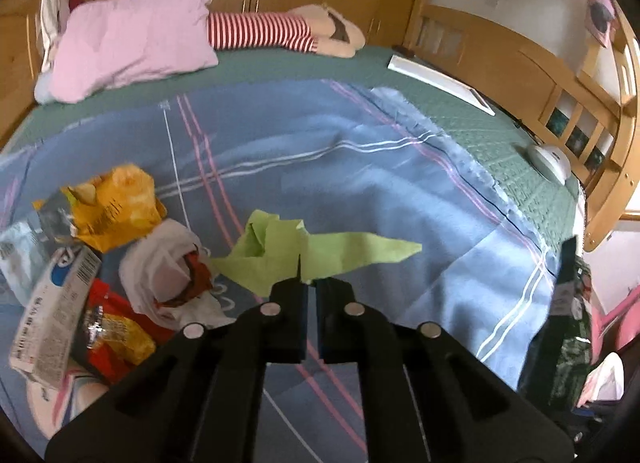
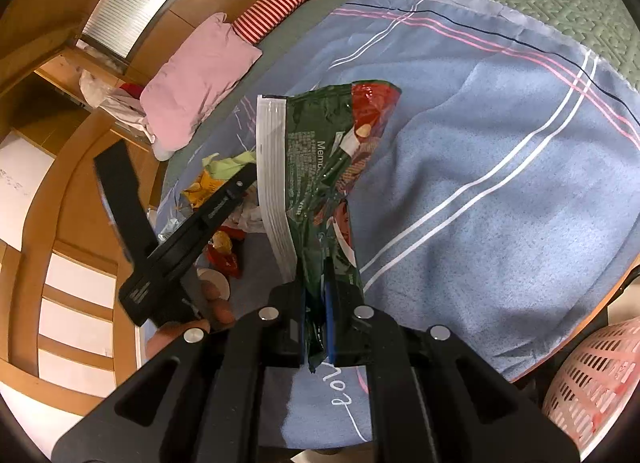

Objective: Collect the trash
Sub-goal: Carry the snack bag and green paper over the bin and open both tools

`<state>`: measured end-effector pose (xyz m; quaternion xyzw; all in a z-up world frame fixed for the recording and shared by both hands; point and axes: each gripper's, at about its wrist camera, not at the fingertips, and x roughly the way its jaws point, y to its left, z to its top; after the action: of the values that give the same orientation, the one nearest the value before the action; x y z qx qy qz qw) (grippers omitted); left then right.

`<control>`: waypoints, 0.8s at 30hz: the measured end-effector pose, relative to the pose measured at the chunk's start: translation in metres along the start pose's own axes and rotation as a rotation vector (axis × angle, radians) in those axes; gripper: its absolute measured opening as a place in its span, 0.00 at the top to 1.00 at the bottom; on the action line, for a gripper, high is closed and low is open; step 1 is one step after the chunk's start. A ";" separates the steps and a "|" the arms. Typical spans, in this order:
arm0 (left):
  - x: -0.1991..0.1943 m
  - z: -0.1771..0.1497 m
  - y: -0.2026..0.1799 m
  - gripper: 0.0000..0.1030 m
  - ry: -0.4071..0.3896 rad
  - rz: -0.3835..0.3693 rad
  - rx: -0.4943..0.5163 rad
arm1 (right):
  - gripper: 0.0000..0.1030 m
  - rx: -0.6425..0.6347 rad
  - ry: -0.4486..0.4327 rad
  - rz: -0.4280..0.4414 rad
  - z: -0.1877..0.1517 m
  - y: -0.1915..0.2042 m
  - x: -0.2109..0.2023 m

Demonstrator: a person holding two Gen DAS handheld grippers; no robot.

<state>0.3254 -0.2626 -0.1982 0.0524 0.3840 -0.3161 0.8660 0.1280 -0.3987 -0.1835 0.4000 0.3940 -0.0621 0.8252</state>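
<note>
My left gripper (image 1: 312, 283) pinches the green paper (image 1: 280, 251), lifted over the blue cloth (image 1: 400, 191); the trash pile (image 1: 100, 255) lies at nine o'clock. My right gripper (image 2: 316, 295) clamps the dark green snack bag (image 2: 320, 167), pink basket (image 2: 592, 379) at four.

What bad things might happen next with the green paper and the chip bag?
The left hand-held gripper pinches only an edge of the crumpled light green paper, so it may tear or slip out. The dark green foil snack bag hangs loosely from the right hand-held gripper and might spill crumbs onto the blue striped bedsheet.
</note>
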 end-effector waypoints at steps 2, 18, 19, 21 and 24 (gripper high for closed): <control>-0.011 0.001 0.000 0.96 -0.018 0.000 -0.004 | 0.92 -0.015 -0.014 -0.006 -0.002 0.003 -0.002; -0.151 -0.003 -0.022 0.96 -0.184 0.024 0.002 | 0.92 -0.115 -0.172 -0.087 -0.025 0.026 -0.048; -0.161 -0.004 -0.027 0.96 -0.194 0.021 0.006 | 0.92 -0.113 -0.184 -0.092 -0.029 0.025 -0.058; -0.176 -0.007 -0.038 0.96 -0.207 0.003 0.019 | 0.92 -0.119 -0.218 -0.116 -0.034 0.025 -0.078; -0.197 -0.014 -0.060 0.96 -0.221 -0.017 0.049 | 0.92 -0.124 -0.275 -0.156 -0.047 0.022 -0.117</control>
<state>0.1814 -0.2061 -0.0617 0.0352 0.2787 -0.3368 0.8987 0.0288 -0.3761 -0.1054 0.3043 0.3102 -0.1560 0.8870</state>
